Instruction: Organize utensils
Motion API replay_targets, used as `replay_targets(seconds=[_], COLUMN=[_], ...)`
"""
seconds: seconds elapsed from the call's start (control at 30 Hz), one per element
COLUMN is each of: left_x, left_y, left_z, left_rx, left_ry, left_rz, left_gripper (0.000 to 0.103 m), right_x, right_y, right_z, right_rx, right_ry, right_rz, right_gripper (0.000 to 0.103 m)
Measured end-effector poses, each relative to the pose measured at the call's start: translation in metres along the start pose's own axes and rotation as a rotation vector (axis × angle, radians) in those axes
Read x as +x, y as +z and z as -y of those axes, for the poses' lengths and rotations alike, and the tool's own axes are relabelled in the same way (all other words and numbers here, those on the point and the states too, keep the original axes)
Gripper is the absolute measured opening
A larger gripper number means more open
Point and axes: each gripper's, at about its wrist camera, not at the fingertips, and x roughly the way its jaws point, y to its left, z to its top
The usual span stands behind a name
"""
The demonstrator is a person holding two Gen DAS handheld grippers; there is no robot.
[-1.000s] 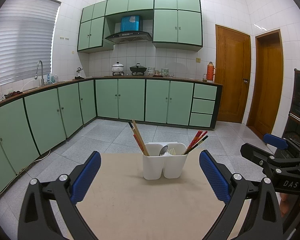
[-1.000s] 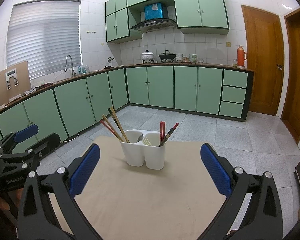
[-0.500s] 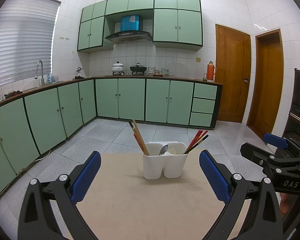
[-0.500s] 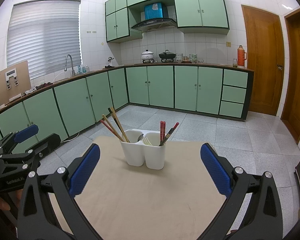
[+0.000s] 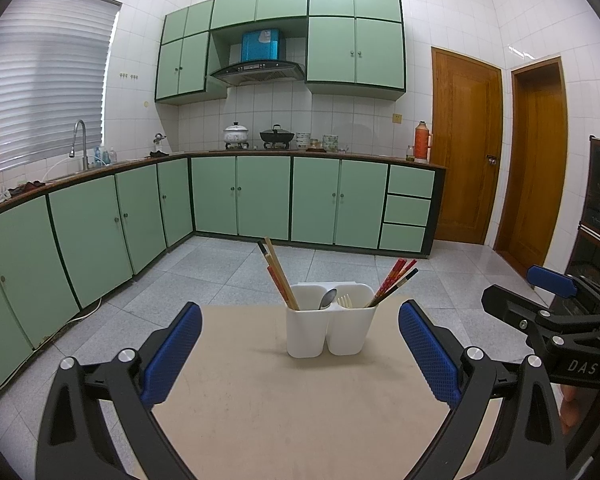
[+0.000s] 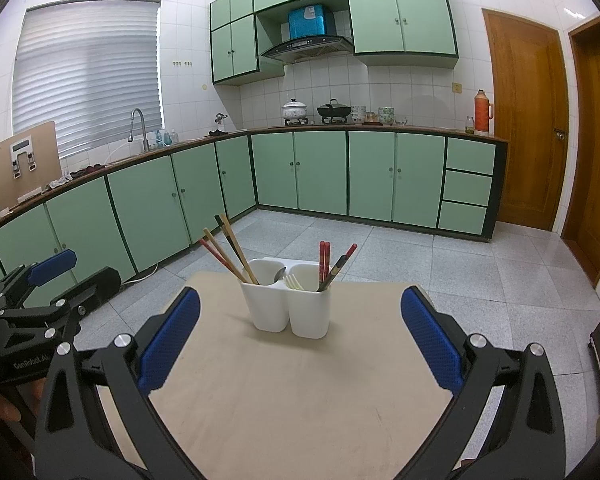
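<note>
In the left wrist view the left gripper point(image 5: 300, 354) is wide open and holds nothing; the white utensil holder point(image 5: 330, 330) stands at 12 o'clock on the beige table point(image 5: 292, 412), nothing between. In the right wrist view the right gripper point(image 6: 300, 346) gapes empty too, with the green cabinets point(image 6: 348, 176) behind the holder.

1. The white plastic two-compartment utensil holder point(image 5: 331, 322) stands on the beige table top point(image 5: 284, 408), toward its far edge.
2. The wooden chopsticks point(image 5: 278, 270) lean in its left compartment, with the metal spoon point(image 5: 328, 298).
3. The red chopsticks point(image 5: 392, 284) and the pale fork point(image 5: 345, 301) are in the right compartment.
</note>
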Motion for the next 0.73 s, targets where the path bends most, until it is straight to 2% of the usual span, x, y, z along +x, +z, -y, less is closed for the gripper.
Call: replay_targets(seconds=[0.73], left_x=[0.0061], left_y=[-0.0047], left_z=[0.0011], left_rx=[-0.002], left_ry=[0.000], left_rz=[-0.008], left_gripper=[0.097], right_x=[0.0048], right_y=[-0.0023], right_z=[0.0012], right_rx=[-0.001], right_ry=[-0.002], right_rz=[-0.009], right_gripper=[0.098])
